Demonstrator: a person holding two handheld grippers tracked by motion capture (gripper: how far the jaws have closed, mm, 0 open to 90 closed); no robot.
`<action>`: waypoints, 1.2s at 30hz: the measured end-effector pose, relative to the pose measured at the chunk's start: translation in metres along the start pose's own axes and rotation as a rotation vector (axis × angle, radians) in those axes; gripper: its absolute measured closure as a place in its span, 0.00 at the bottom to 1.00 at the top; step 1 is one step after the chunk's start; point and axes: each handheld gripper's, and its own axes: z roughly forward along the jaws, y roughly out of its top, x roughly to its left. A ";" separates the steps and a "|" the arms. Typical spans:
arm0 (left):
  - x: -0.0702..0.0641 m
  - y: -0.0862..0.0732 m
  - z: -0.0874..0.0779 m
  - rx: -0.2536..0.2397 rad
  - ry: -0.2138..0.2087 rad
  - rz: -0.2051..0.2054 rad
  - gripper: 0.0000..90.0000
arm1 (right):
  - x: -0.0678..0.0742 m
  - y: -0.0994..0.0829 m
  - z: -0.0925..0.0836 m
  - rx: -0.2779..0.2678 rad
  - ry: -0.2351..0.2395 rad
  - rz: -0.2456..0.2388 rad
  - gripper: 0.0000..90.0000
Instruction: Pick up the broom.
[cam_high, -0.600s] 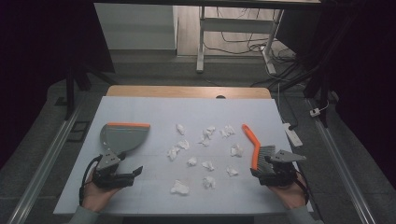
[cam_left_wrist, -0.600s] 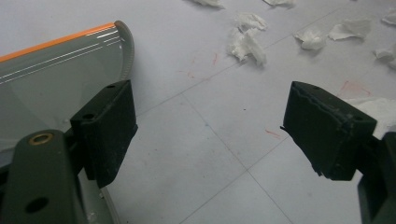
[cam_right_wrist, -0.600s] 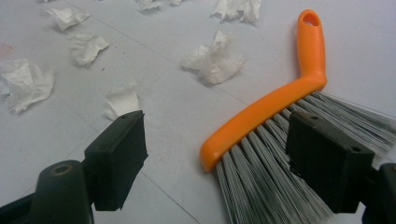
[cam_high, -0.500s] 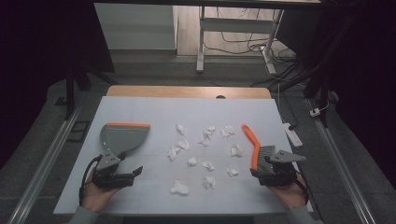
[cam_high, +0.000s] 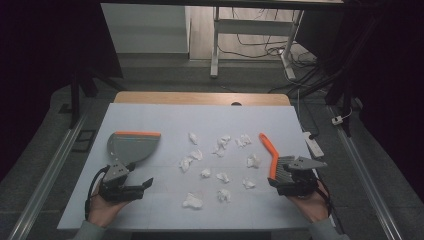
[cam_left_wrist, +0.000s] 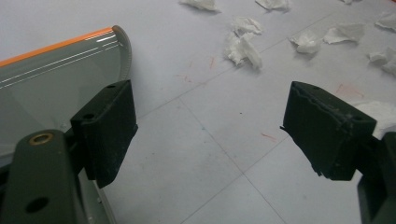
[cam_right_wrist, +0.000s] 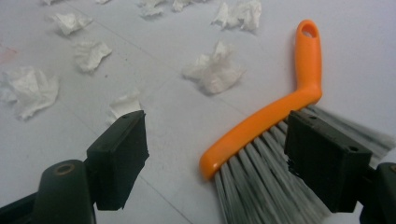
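Observation:
A grey dustpan (cam_high: 131, 146) with an orange lip lies at the table's left; its pan (cam_left_wrist: 51, 79) sits just beyond my left jaw. My left gripper (cam_high: 131, 187) (cam_left_wrist: 208, 135) rests open on the table below the dustpan, nothing between its jaws. An orange-handled brush (cam_high: 272, 155) with grey bristles lies at the right; in the right gripper view the brush (cam_right_wrist: 275, 116) reaches between my jaws. My right gripper (cam_high: 285, 181) (cam_right_wrist: 217, 163) is open over the bristle end. Several crumpled white paper scraps (cam_high: 220, 146) (cam_right_wrist: 215, 70) (cam_left_wrist: 243, 46) are scattered between dustpan and brush.
The white table surface (cam_high: 165, 115) ends in a wooden strip at the far edge. A white power strip (cam_high: 314, 145) lies at the right edge. Beyond stand table legs and floor cables (cam_high: 260, 35).

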 end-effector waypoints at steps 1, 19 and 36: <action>0.000 0.000 0.000 0.001 -0.001 -0.003 0.20 | -0.001 0.004 -0.001 0.007 -0.002 -0.001 0.23; 0.000 0.004 0.004 0.008 -0.009 -0.002 0.20 | -0.046 0.079 0.018 0.195 -0.085 0.058 0.27; -0.004 0.003 0.005 -0.011 0.007 0.001 0.22 | -0.078 0.080 0.085 0.439 -0.068 0.166 0.35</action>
